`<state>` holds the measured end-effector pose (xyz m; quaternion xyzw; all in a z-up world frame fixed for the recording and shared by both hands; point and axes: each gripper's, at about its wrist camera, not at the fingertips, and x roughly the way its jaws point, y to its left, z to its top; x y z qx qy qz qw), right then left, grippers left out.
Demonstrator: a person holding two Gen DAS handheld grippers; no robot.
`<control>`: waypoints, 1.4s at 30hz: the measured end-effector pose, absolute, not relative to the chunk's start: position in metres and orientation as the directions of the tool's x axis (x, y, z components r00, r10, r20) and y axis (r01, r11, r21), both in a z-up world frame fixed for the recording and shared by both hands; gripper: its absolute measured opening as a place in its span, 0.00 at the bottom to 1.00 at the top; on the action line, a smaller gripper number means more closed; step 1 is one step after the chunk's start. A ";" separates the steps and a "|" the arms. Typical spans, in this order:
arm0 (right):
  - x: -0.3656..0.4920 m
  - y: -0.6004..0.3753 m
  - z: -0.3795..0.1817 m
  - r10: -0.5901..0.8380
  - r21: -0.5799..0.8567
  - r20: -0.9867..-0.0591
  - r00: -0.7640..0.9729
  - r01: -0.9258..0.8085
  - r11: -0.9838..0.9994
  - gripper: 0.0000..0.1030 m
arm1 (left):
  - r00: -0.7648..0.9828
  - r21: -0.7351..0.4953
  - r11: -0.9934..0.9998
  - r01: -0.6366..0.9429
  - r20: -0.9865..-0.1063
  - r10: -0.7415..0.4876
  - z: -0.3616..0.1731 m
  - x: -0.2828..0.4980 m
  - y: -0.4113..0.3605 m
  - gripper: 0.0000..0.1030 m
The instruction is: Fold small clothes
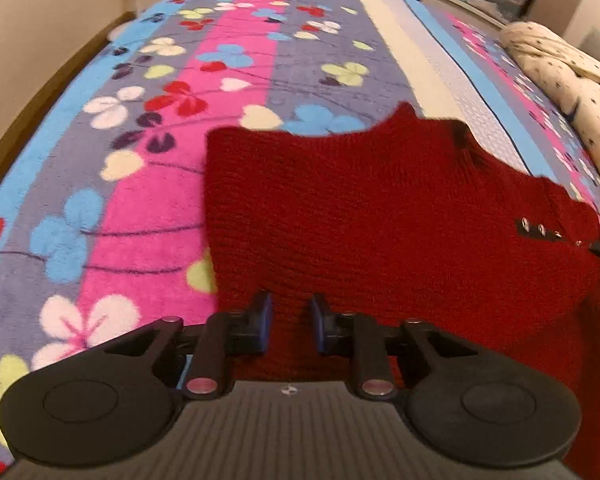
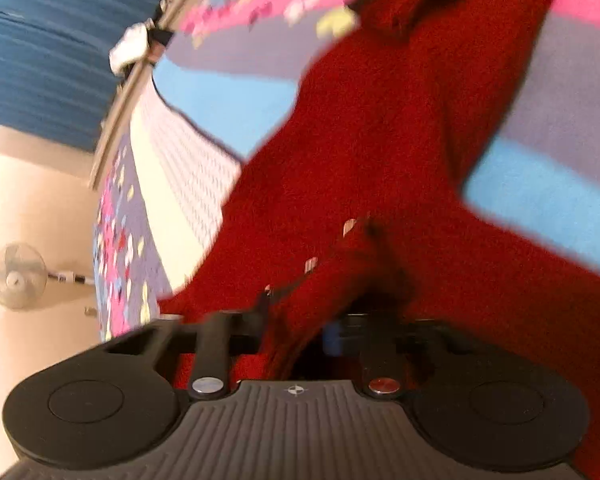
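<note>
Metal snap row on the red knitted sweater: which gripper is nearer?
Right. The right gripper pinches the red knitted sweater just beside the metal snaps; the left gripper sits at its opposite side, well away.

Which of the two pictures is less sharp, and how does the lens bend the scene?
Left wrist view: mostly sharp, the red sweater shows its knit, and the flowered blanket bulges like a dome from the fisheye lens. Right wrist view: smeared by motion, the sweater and blanket lose their edges, and the fan stays fairly clear.
</note>
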<state>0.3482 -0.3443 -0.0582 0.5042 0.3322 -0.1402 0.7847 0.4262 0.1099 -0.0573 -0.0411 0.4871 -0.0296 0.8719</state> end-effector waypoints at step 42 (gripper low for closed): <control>0.348 -0.518 -0.088 -0.095 0.725 -0.658 0.747 0.663 0.185 0.31 | 0.739 0.038 0.975 -0.218 -0.647 0.191 0.006 0.291 0.113 0.60</control>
